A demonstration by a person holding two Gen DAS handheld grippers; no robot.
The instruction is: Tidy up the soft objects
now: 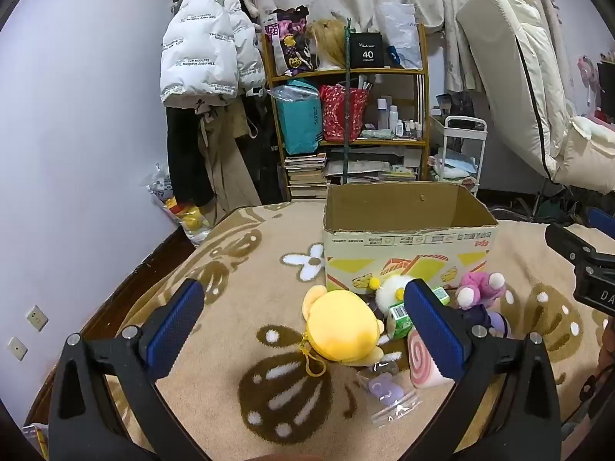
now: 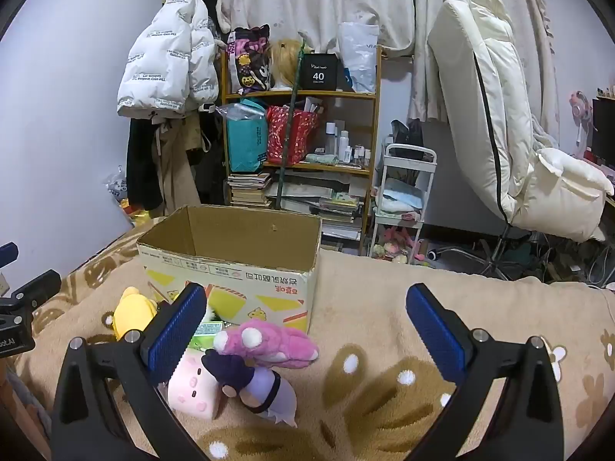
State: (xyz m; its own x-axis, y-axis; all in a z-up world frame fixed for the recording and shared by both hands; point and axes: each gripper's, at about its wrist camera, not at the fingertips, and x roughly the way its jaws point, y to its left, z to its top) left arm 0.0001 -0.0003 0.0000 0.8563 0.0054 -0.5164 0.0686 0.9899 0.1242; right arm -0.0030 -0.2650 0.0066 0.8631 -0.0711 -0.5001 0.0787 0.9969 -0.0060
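Observation:
An open cardboard box (image 1: 409, 247) (image 2: 230, 269) stands on the beige blanket. In front of it lies a pile of soft toys: a yellow plush (image 1: 344, 330) (image 2: 132, 313), a white fluffy toy (image 1: 390, 292), a pink plush (image 1: 482, 288) (image 2: 273, 342), a purple doll (image 2: 261, 388) (image 1: 496, 319), a pink swirl-roll plush (image 1: 421, 361) (image 2: 194, 388) and a green carton (image 1: 399, 317). My left gripper (image 1: 303, 322) is open, above the yellow plush. My right gripper (image 2: 305, 330) is open, above the pink plush and purple doll.
A small clear bag with a purple item (image 1: 388, 393) lies near the toys. The blanket (image 2: 384, 345) has brown leaf patterns. Behind stand a cluttered wooden shelf (image 1: 348, 115), a coat rack with a white jacket (image 1: 203, 50), a white cart (image 2: 403, 196) and a cream chair (image 2: 511, 134).

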